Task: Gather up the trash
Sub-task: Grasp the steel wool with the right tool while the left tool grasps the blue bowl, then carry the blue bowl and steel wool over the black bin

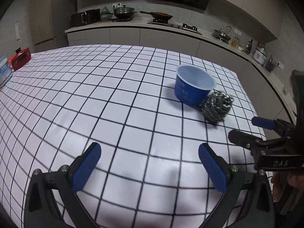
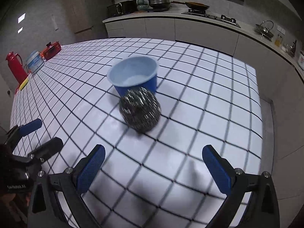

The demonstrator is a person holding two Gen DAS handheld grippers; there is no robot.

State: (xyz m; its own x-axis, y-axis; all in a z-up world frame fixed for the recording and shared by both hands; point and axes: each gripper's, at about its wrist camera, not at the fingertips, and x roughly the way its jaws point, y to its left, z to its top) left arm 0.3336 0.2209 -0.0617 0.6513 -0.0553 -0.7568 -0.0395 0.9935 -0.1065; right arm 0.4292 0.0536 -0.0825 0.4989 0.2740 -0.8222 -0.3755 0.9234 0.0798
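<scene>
The steel wool ball [image 2: 140, 110] sits on the bench [image 2: 209, 98], touching the front side of the blue cup [image 2: 134, 76]. The cup stands upright w/ its open top up, pale blue inside, nothing seen in it. Both are on the white cloth w/ black squares that covers the bench.

The right tool [image 2: 153, 167] is on the near side of the ball, apart from it, not touching. Its two blue pads [image 2: 91, 169] are spread wide, nothing between them. In the left wrist view the right tool [image 1: 247, 127] shows to the right of the ball, jaws apart.

The left tool [image 1: 150, 167] is further from the ball, to its left & nearer the bench edge. It is spread wide too, w/ nothing in it.

Far left of the cup, at the bench's edge: a red jug [image 2: 14, 66], a blue-white tub [image 2: 35, 61], a small red box [image 2: 51, 50] & a yellow sponge [image 2: 24, 83].

Behind the cup, past the bench, is a kitchen counter [image 2: 171, 16] w/ a pan [image 2: 197, 5] & a lidded pot [image 2: 158, 2].
</scene>
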